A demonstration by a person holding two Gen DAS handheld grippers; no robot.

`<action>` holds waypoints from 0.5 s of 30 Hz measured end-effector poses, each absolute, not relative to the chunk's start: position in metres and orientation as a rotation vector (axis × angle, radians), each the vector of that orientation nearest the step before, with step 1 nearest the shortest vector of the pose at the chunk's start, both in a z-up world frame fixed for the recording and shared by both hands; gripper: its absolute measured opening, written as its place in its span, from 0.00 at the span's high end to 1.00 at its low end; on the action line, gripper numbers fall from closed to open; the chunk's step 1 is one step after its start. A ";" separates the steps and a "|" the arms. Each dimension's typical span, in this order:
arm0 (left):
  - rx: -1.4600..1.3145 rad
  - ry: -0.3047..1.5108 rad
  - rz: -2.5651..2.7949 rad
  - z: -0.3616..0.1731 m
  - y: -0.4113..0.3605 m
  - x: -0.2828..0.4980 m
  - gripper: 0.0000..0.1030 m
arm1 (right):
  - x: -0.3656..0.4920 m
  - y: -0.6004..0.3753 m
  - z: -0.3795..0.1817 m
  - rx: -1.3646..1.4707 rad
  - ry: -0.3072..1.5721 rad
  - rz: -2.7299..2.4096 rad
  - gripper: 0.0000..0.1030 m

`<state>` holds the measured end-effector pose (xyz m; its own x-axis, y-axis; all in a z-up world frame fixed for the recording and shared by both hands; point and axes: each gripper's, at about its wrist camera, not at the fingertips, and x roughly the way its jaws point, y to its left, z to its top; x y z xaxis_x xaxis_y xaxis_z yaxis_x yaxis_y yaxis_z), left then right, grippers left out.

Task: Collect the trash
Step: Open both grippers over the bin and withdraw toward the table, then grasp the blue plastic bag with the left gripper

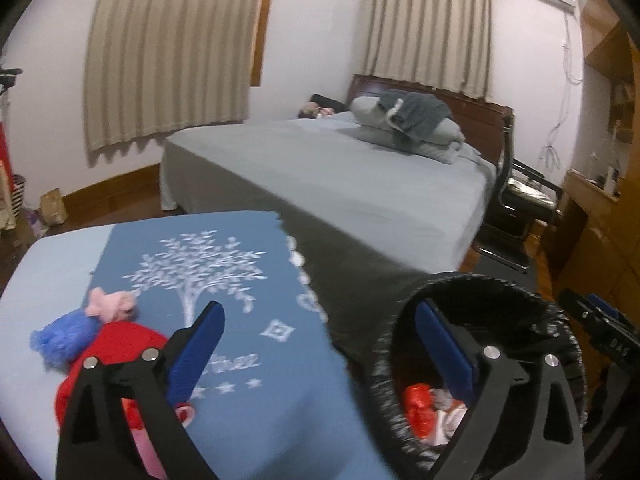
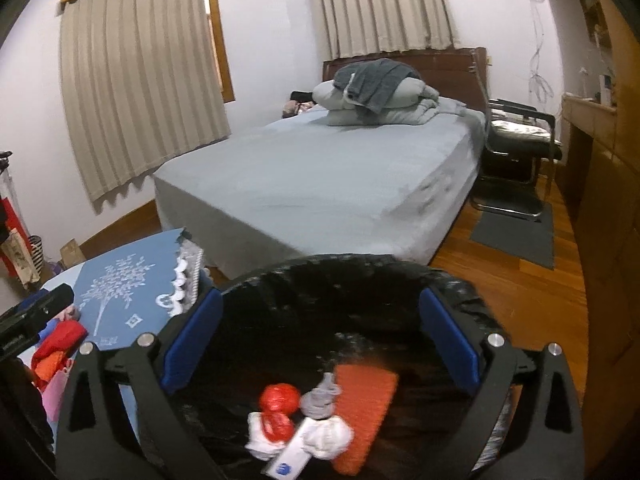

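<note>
Both tools, the left tool (image 1: 320, 344) and right tool (image 2: 320, 336), are spread wide and hold nothing. Trash (image 2: 320, 420) lies in the bin (image 2: 280, 280). Toys (image 1: 108, 344) beside the bin wait on the counter (image 1: 40, 280).

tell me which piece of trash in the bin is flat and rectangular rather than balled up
The orange piece at the right of the pile in the black-lined bin. It lies flat like a slab, while the red wad, grey wad and white wad are crumpled.

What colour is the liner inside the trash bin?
Black, glossy liner; clearest in the right wrist view.
</note>
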<state>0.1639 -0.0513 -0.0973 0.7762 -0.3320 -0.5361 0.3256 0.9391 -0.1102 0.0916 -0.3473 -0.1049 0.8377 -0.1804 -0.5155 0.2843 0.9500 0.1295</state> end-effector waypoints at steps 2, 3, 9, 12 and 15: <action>-0.009 0.582 -0.332 -0.099 -0.039 0.164 0.08 | 0.100 -0.332 -0.106 0.189 0.527 -0.223 0.07; -0.008 0.582 -0.320 -0.100 -0.033 0.164 0.08 | 0.104 -0.326 -0.106 0.184 0.530 -0.212 0.07; -0.016 0.579 -0.239 -0.105 0.008 0.166 0.08 | 0.129 -0.276 -0.110 0.148 0.537 -0.121 0.07; -0.018 0.574 -0.195 -0.108 0.029 0.169 0.08 | 0.141 -0.252 -0.113 0.136 0.543 -0.075 0.07; -0.024 0.575 -0.156 -0.110 0.049 0.171 0.08 | 0.154 -0.231 -0.115 0.126 0.554 -0.034 0.07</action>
